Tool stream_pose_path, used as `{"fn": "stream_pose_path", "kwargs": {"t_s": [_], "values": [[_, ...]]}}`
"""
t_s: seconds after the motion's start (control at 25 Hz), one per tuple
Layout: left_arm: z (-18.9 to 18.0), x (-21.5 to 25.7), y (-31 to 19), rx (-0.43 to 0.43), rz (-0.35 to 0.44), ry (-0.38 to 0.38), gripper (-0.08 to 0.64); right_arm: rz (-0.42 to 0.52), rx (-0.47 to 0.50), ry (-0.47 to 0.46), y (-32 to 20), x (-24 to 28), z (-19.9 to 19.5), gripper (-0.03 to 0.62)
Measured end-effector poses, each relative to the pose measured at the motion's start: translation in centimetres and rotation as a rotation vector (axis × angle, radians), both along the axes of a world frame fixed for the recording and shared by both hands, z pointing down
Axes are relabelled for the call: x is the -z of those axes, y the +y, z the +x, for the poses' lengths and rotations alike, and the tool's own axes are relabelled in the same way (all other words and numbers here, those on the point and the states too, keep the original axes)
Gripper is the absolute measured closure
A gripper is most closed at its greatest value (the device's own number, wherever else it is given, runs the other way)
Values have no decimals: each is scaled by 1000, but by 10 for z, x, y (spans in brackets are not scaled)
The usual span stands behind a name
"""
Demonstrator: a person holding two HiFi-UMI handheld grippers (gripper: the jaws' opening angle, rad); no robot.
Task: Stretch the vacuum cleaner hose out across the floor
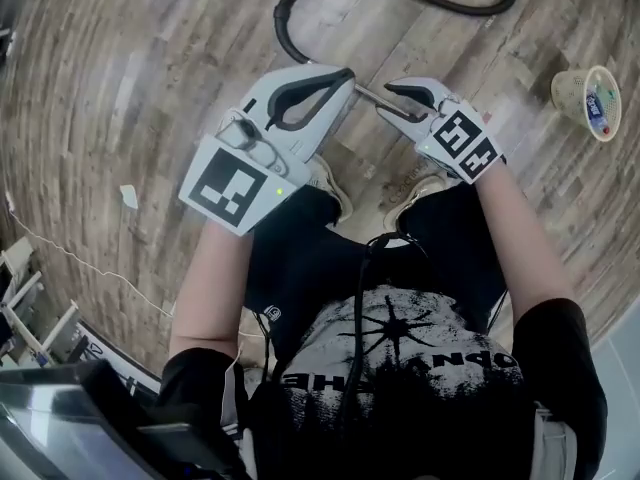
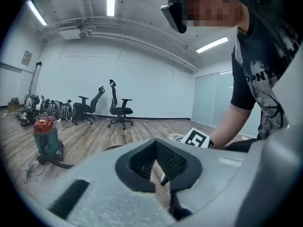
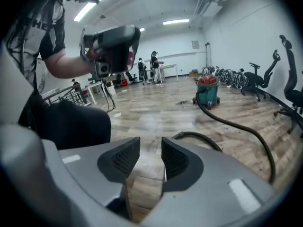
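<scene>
Hose (image 1: 280,16), slack on floor, unheld
Ran from vacuum (image 3: 207,91) over the boards, its near end still bent in a loop by the feet; left gripper (image 2: 158,167) pressed together, right gripper (image 3: 150,155) spread, both empty; straightening judged left to do

The hose (image 1: 279,18) is black, slim and bendy. It lies loose in curves on the wooden floor (image 1: 150,68), not drawn out straight. In the head view it sits along the top of the frame, sweeping from the upper right to a tight bend at upper centre, then turning downward. In the right gripper view it leaves the green, red-topped vacuum cleaner (image 3: 207,92) at centre right and swings wide toward the right edge. Another stretch arches low at mid-frame.
</scene>
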State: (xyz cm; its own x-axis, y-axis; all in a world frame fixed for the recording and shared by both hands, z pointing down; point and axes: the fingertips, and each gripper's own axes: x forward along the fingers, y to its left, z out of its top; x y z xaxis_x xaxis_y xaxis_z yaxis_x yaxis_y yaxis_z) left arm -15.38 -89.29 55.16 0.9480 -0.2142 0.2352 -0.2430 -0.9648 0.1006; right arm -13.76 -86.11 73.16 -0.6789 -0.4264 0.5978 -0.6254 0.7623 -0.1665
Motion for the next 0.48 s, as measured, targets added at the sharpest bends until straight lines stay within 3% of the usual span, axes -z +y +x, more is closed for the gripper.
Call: {"fn": "stream_pose_path", "kwargs": {"t_s": [0.24, 0.48], "values": [[10, -143, -17, -74, 65, -22, 560, -121, 76, 164, 10, -229, -16, 374], [6, -197, -27, -57, 97, -34, 560, -236, 140, 396, 15, -378, -9, 337]]}}
